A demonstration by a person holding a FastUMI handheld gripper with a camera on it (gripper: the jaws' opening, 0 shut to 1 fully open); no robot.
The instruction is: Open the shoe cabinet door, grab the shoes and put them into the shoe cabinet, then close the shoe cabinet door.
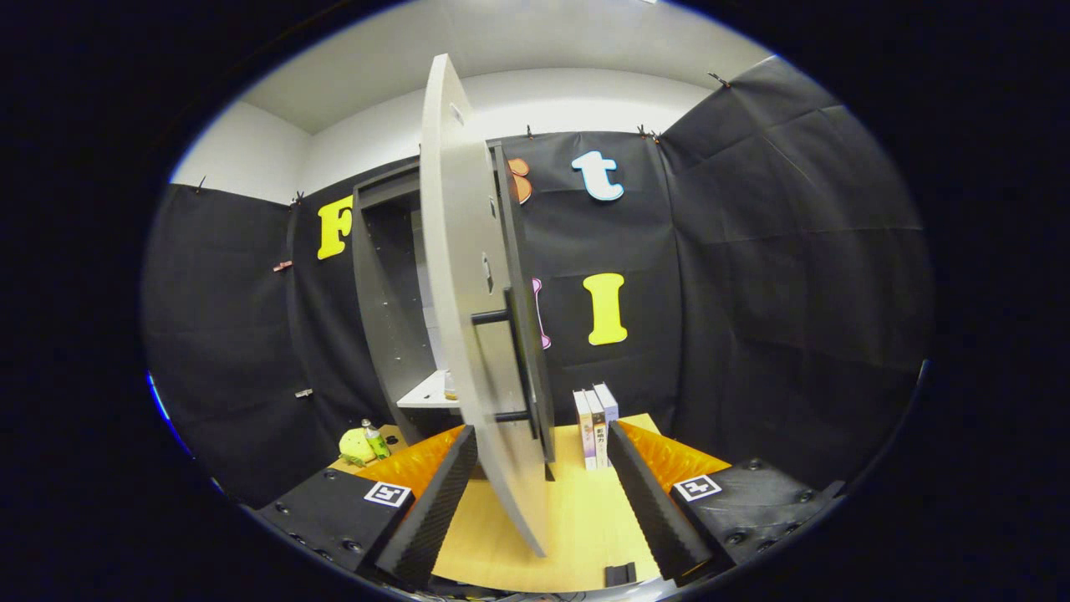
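Nearest the camera, the gripper [543, 468] has its two fingers spread wide, and nothing is pinched between them. Between the fingers stands the free edge of the shoe cabinet door [468, 334], seen almost edge-on; whether either finger touches it cannot be told, though a gap shows on each side near the tips. That door is swung open toward the camera. Its long axis runs upright, and its pale inner face is turned to the left, toward the cabinet opening. A dark bar handle [517, 368] runs vertically on its other, dark face, held off the panel by two short posts.

Beyond the door, on the left, the dark shoe cabinet [380, 309] stands open against the booth wall. Inside it a pale shelf [428, 393] is visible low down, and a small item sits at the shelf's edge, too small to identify.

Under the gripper lies a light wooden tabletop [577, 518]. Several books [595, 426] stand upright on it just beyond the right finger. Left of the cabinet base are a small bottle [374, 439] and a yellow-green object [355, 446] touching it.
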